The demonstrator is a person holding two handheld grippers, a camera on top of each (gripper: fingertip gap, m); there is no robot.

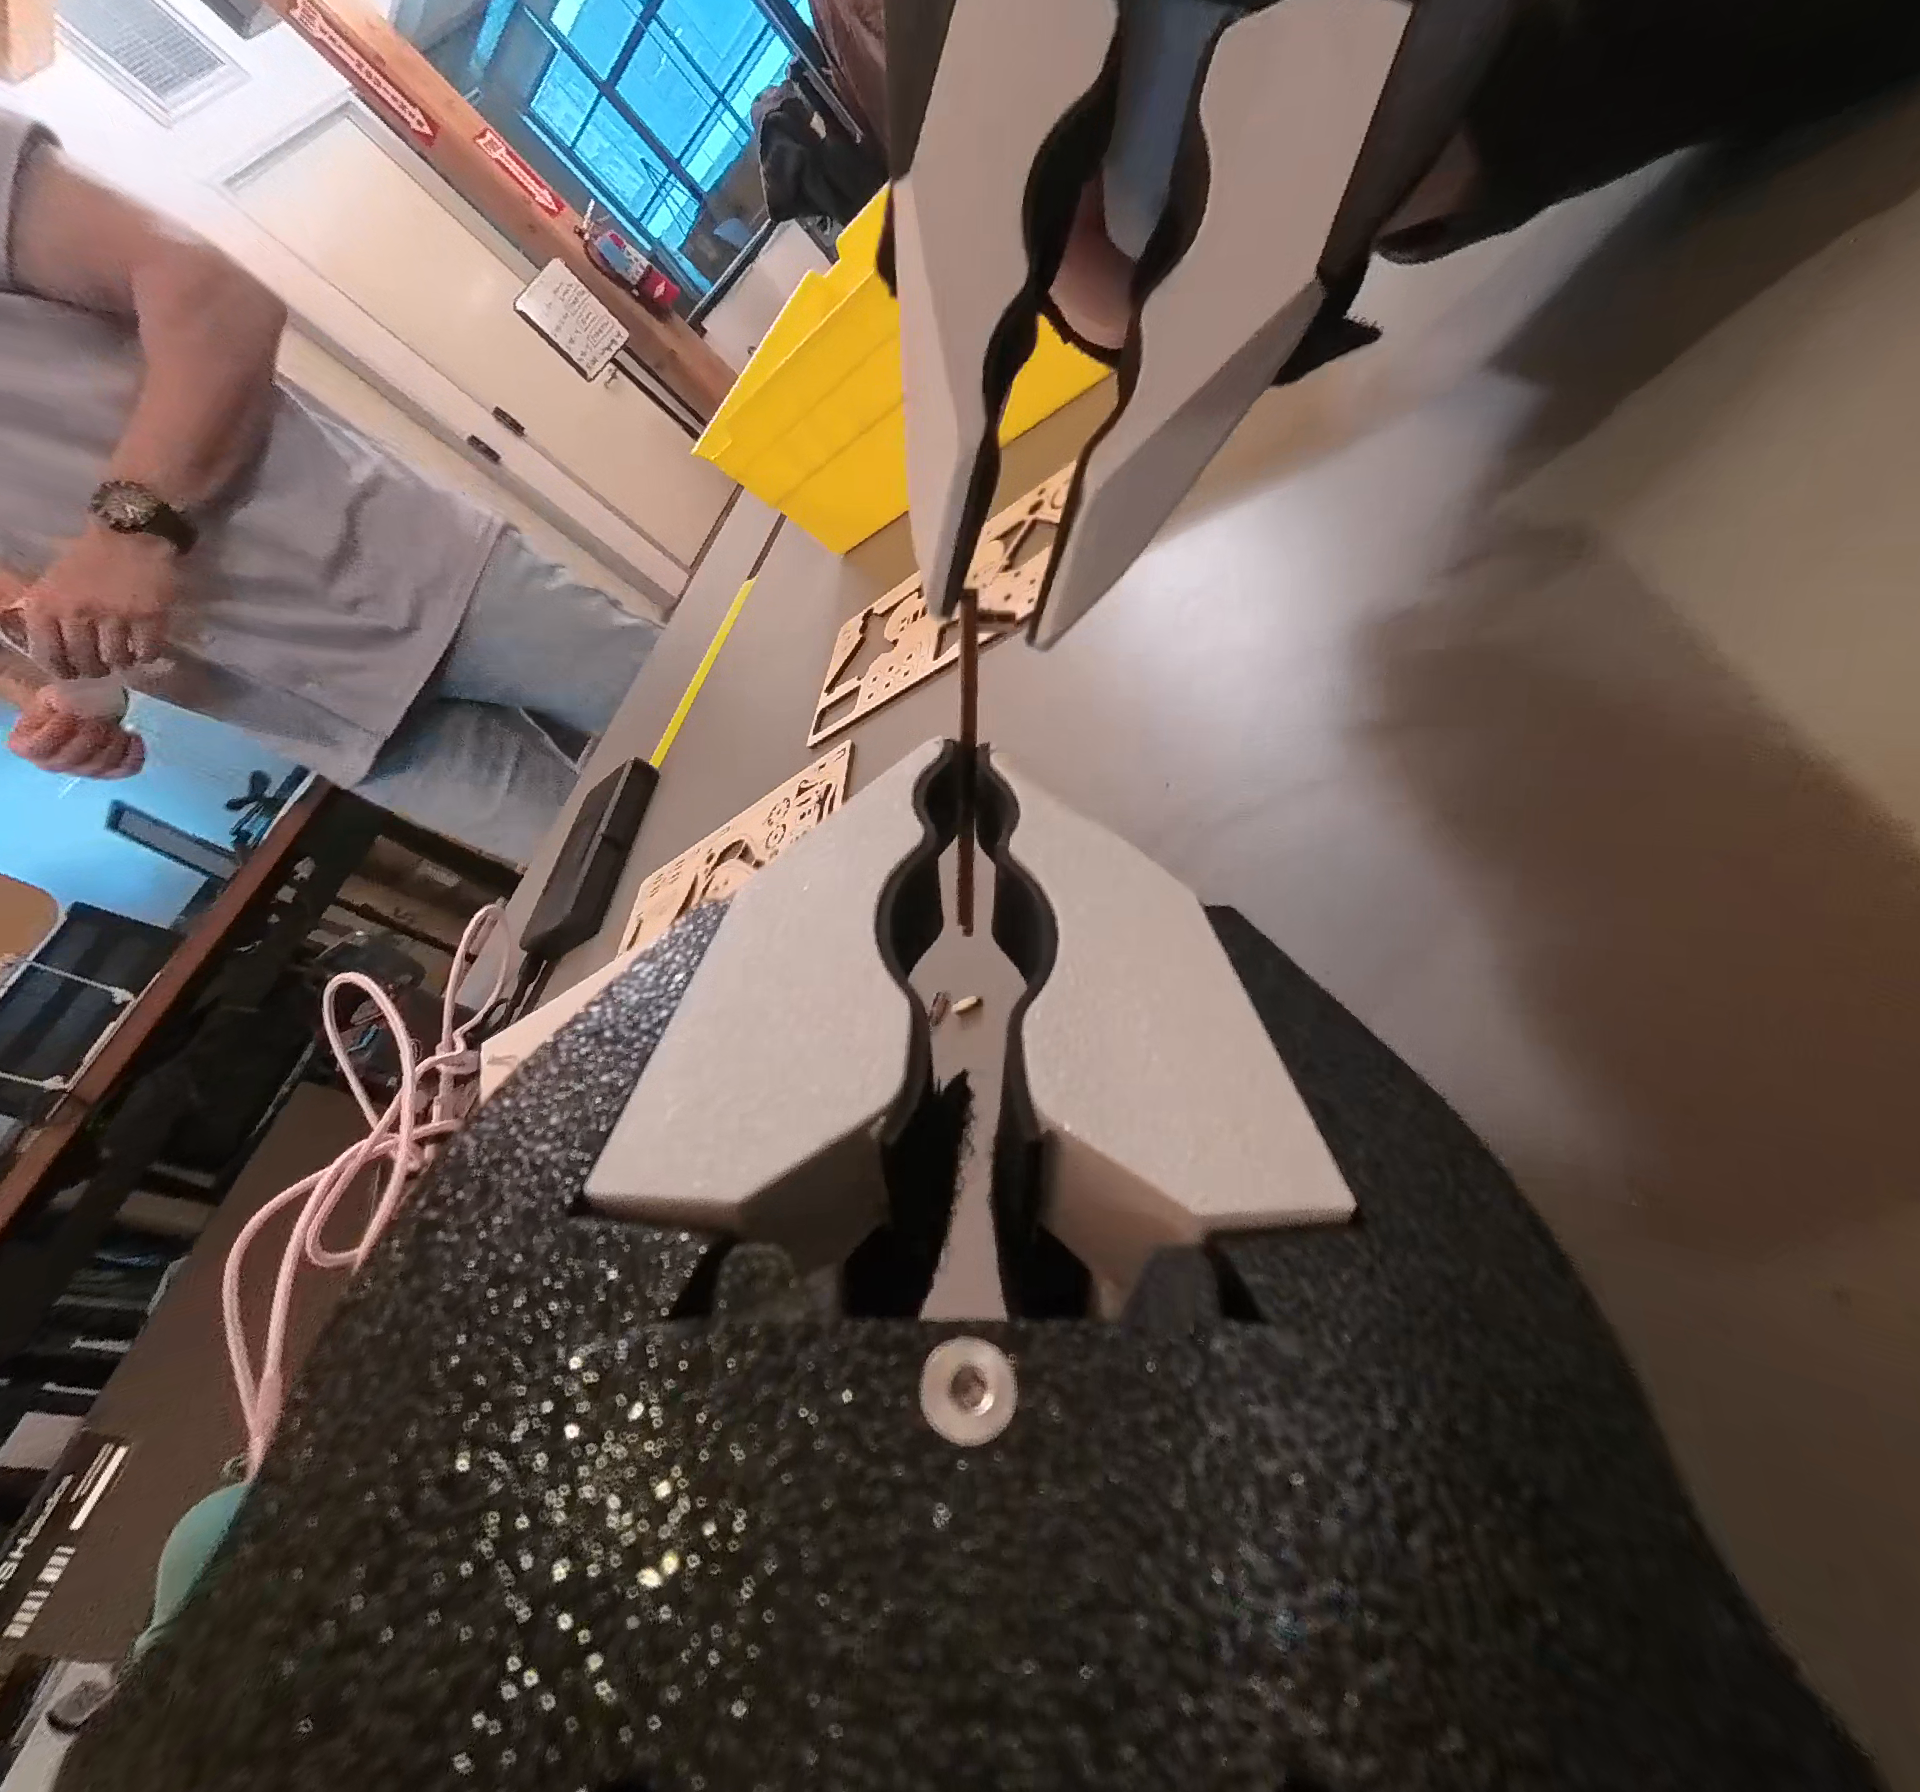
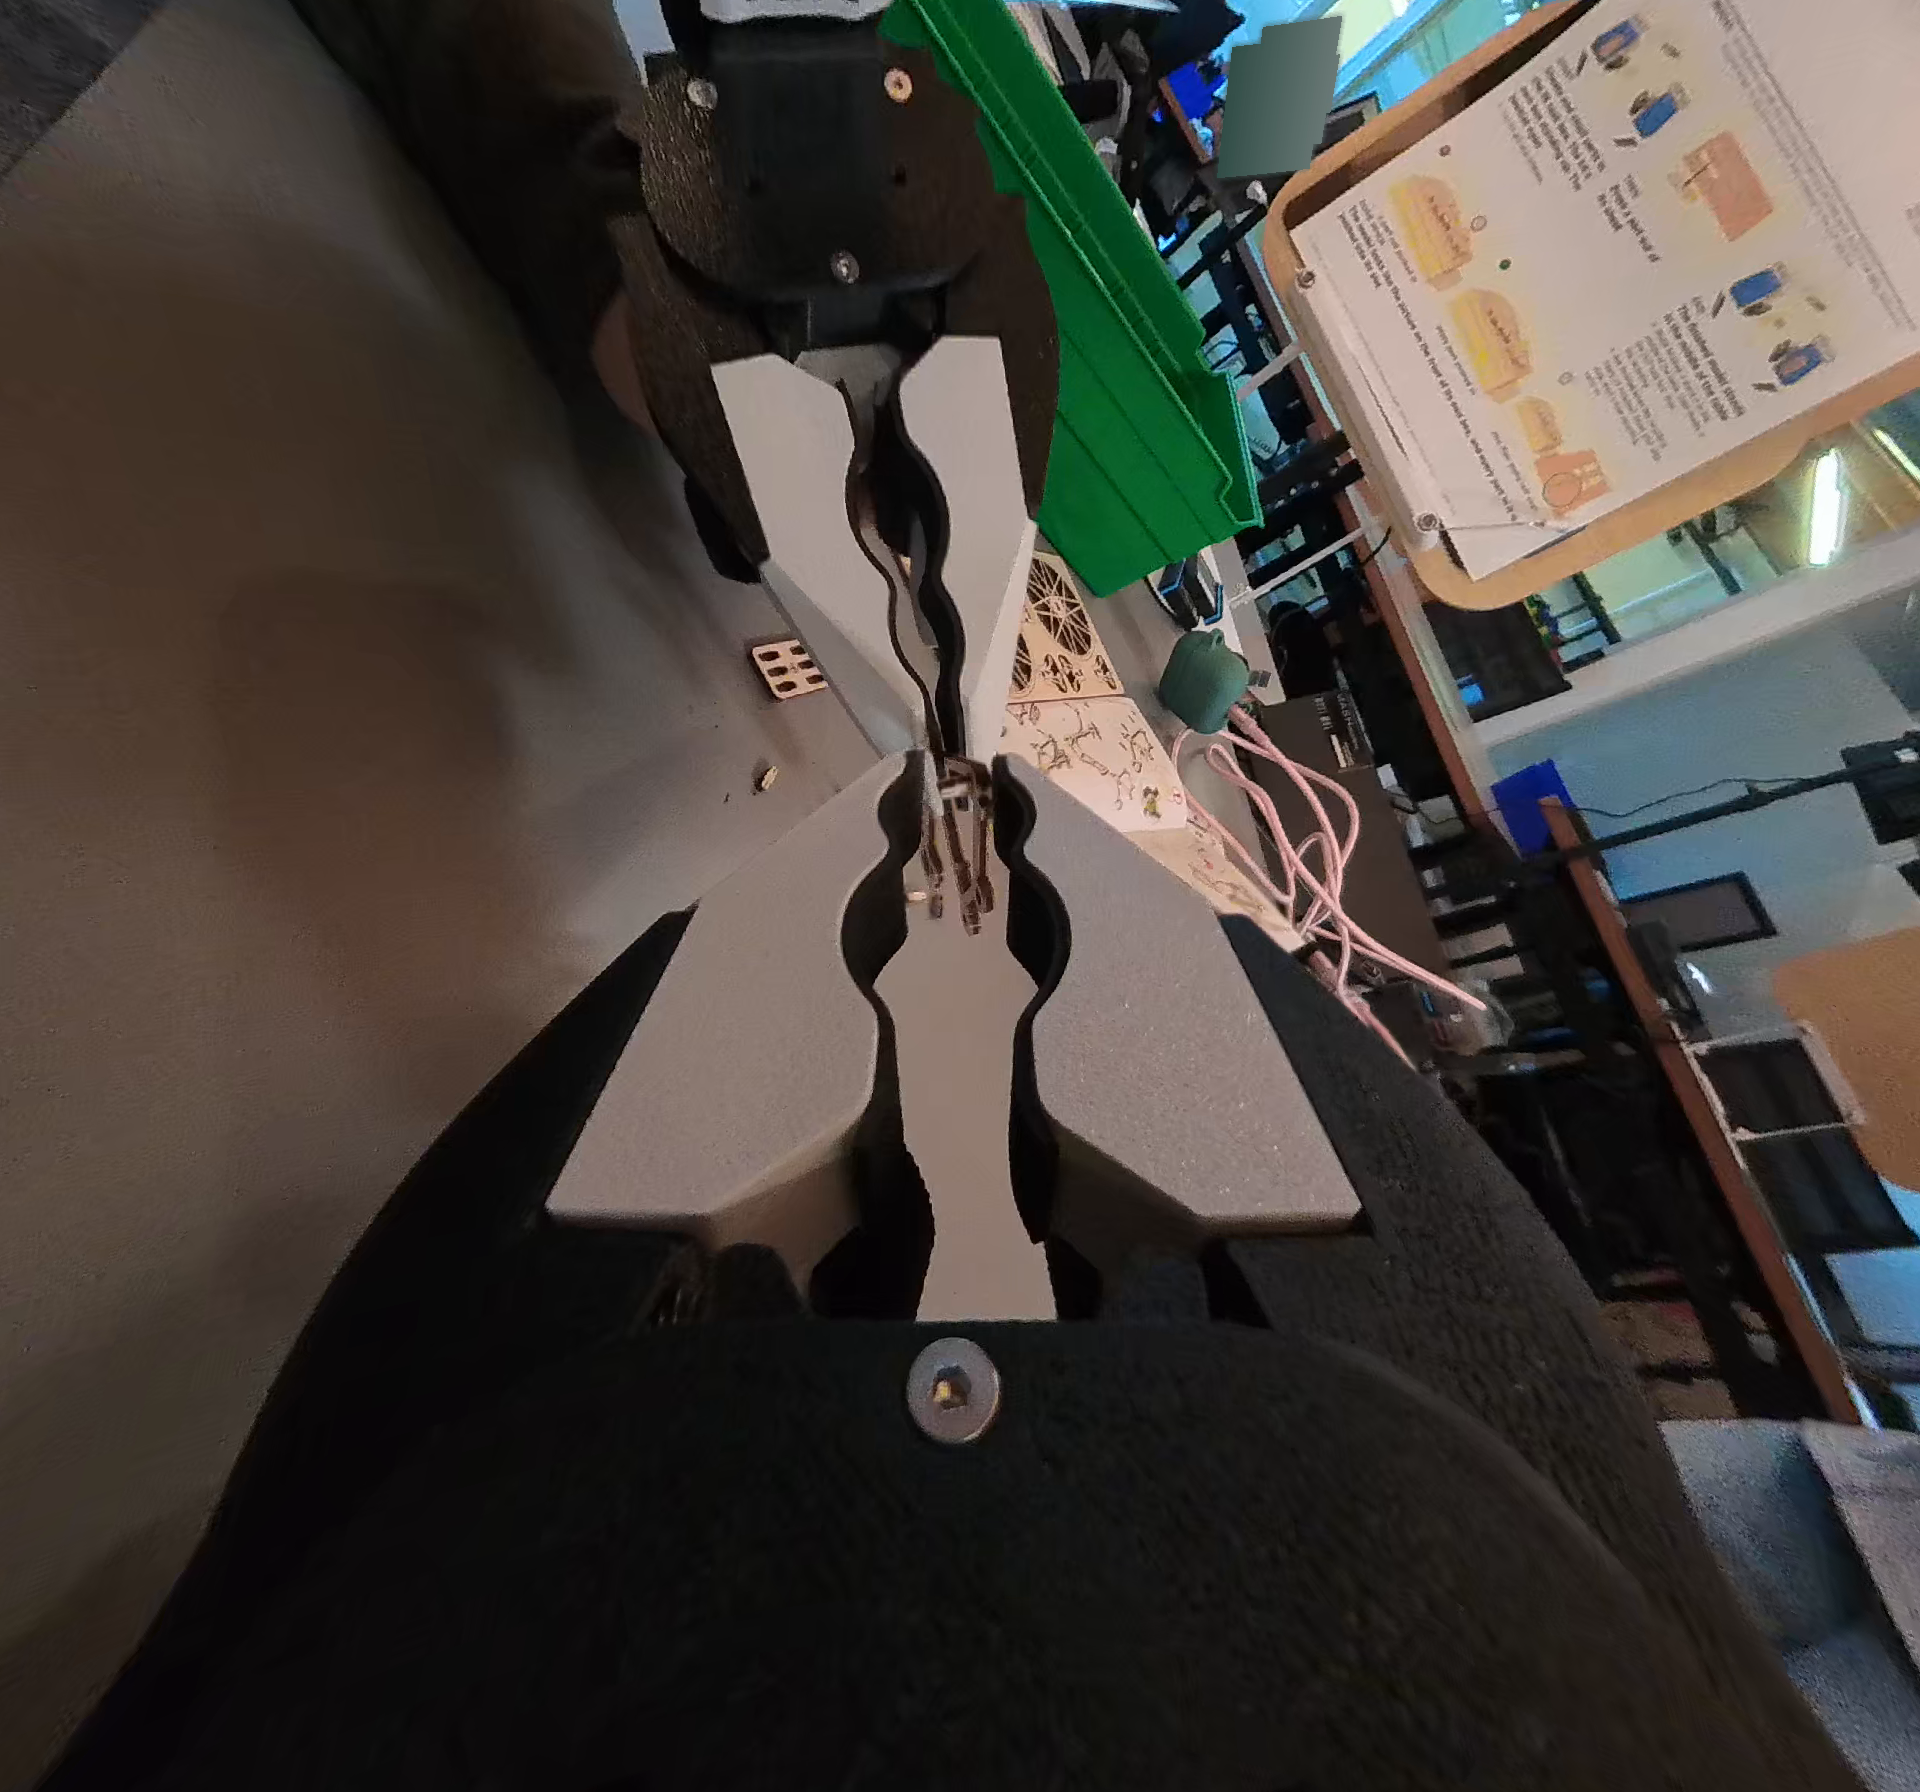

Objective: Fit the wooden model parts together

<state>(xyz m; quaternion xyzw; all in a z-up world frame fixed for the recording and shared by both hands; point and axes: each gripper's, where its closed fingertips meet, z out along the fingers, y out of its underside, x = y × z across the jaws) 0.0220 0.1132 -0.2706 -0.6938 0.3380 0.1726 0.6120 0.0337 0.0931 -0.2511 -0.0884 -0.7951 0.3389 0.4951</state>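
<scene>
Two tongs meet tip to tip: left tongs (image 1: 966, 755) clenched on a thin wooden part (image 1: 968, 703); right tongs (image 2: 956, 771), at twelve o'clock, released around it.

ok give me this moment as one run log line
left claw: shut on thin wooden part edge-on | right claw: around small wooden assembly, grip unclear | claws tip to tip above grey table | wooden sheets lying behind

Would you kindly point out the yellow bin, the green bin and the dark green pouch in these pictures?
yellow bin (image 1: 821, 392): left wrist view, on its ribbed side wall.
green bin (image 2: 1122, 392): right wrist view, on its side wall.
dark green pouch (image 2: 1203, 680): right wrist view, on its body.
</scene>
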